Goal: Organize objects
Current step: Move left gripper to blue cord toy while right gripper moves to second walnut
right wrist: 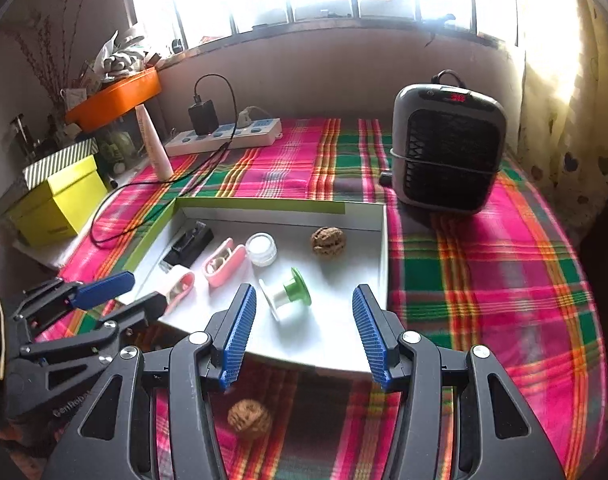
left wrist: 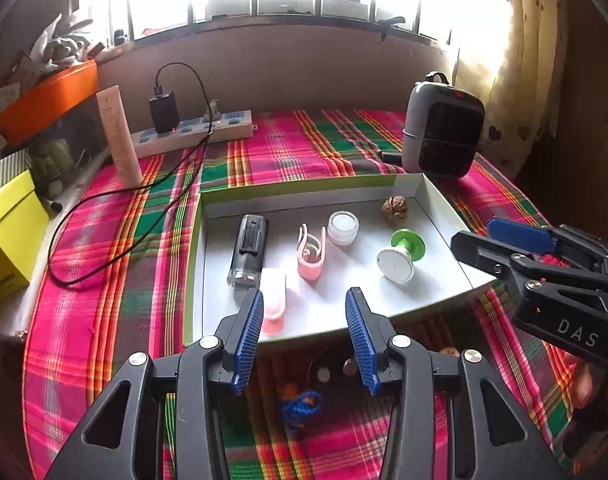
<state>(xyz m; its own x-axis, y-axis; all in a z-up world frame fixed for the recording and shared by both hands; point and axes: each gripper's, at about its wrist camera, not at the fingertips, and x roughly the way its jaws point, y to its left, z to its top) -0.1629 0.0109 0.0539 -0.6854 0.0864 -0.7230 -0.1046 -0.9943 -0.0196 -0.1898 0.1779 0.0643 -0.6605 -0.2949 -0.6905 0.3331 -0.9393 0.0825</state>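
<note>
A shallow white tray [left wrist: 304, 196] [right wrist: 384, 248] lies on the plaid cloth. In it are a black device [left wrist: 247, 250] [right wrist: 189, 246], two pink cases [left wrist: 312, 256] [right wrist: 223, 262], a small white jar [left wrist: 343, 227] [right wrist: 261, 249], a walnut [left wrist: 394, 208] [right wrist: 328, 241] and a green-and-white spool [left wrist: 400, 258] [right wrist: 285, 294]. My left gripper [left wrist: 304, 296] [right wrist: 147, 290] hovers open over the tray's near left edge, holding nothing. My right gripper [right wrist: 302, 292] [left wrist: 480, 236] is open and empty over the near right part. A second walnut [right wrist: 249, 418] lies on the cloth below it.
A grey heater [left wrist: 444, 128] [right wrist: 448, 148] stands behind the tray on the right. A power strip [left wrist: 191, 132] with a charger and trailing cable, a white tube [left wrist: 119, 136] and a yellow box [left wrist: 7, 240] sit on the left. A blue cord [left wrist: 299, 408] and small discs [left wrist: 336, 372] lie before the tray.
</note>
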